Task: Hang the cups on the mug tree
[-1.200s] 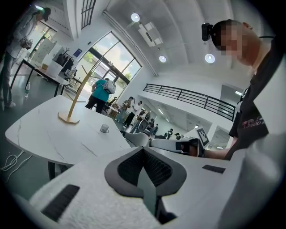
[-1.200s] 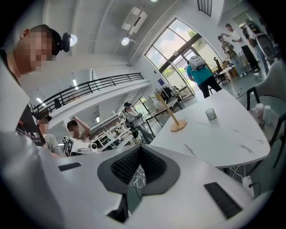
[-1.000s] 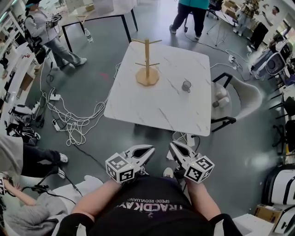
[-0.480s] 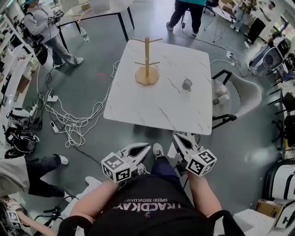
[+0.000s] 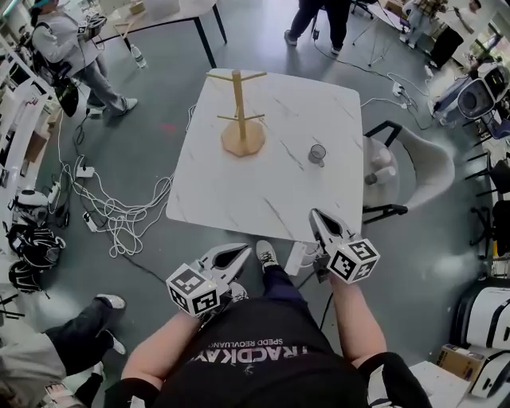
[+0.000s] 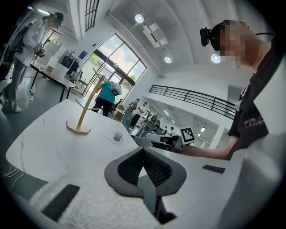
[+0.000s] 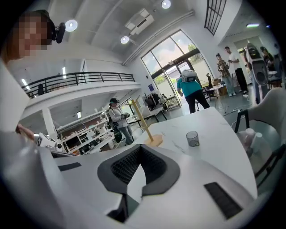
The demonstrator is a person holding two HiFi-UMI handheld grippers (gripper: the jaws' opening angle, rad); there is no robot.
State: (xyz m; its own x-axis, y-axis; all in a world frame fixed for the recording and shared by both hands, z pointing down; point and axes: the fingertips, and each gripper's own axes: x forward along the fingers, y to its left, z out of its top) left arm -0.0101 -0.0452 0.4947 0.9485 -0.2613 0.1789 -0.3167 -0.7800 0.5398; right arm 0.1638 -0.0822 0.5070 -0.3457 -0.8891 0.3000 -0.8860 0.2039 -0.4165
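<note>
A wooden mug tree (image 5: 241, 119) stands upright at the far left of the white marble table (image 5: 263, 191), with no cup on its pegs. A small grey cup (image 5: 318, 154) sits alone on the table, right of the tree. Both grippers hang short of the table's near edge. My left gripper (image 5: 243, 249) is shut and holds nothing; its own view shows the tree (image 6: 85, 114) and cup (image 6: 118, 136) far ahead. My right gripper (image 5: 315, 213) is shut and empty too, tips at the near edge, cup (image 7: 192, 138) and tree (image 7: 144, 120) beyond.
A white chair (image 5: 414, 171) stands against the table's right side. Loose cables (image 5: 111, 211) lie on the floor to the left. People stand at the far left (image 5: 68, 48) and beyond the table (image 5: 319, 20); another person's leg (image 5: 72, 351) is at lower left.
I have come closer to the table. The right gripper has risen forward to the table's near edge; the left gripper stays low. Both remain shut.
</note>
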